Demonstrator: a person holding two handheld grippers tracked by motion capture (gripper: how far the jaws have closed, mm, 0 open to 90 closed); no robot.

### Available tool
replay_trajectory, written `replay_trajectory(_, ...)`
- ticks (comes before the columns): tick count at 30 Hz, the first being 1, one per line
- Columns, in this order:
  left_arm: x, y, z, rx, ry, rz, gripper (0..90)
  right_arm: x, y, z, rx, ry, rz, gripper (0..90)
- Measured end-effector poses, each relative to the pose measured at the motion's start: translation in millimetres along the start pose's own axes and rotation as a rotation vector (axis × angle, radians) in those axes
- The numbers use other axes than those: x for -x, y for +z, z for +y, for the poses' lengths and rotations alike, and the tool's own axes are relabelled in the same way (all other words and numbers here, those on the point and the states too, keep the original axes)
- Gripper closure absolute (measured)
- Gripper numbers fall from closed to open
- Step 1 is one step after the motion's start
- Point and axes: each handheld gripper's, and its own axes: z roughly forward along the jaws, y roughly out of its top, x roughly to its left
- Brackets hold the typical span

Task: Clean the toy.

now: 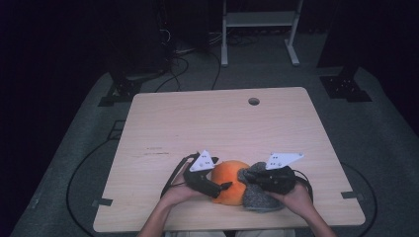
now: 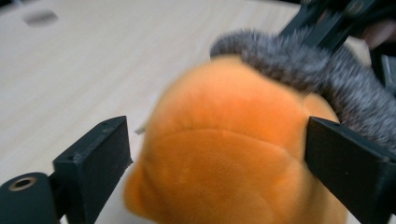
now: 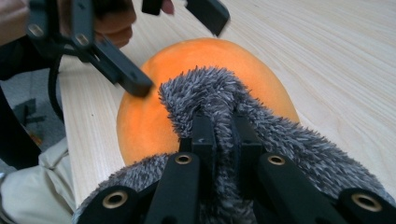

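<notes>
Left gripper [image 2: 219, 154] jaws gape around orange plush [image 2: 224, 149]; right gripper [image 3: 223, 135] pinches grey fur [image 3: 205, 93].

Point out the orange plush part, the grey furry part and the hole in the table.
orange plush part [image 1: 231, 178], high view, its rounded top.
grey furry part [image 3: 205, 91], right gripper view, the pinched fold's tip.
table hole [image 1: 254, 101], high view, its middle.
</notes>
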Motion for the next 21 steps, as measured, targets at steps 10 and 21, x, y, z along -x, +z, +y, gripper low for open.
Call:
replay_trajectory(10, 20.2, 0.5, 6.0, 0.077, 0.279, 0.21, 38.2, -1.0, -10.7, 11.1, 0.101, -0.018, -0.07, 82.1)
replay_trajectory(21, 1.9, -4.1, -2.0, 0.065, 0.063, 0.139, 28.7, 4.1, 4.7, -2.5, 0.061, 0.009, -0.054, 82.1)
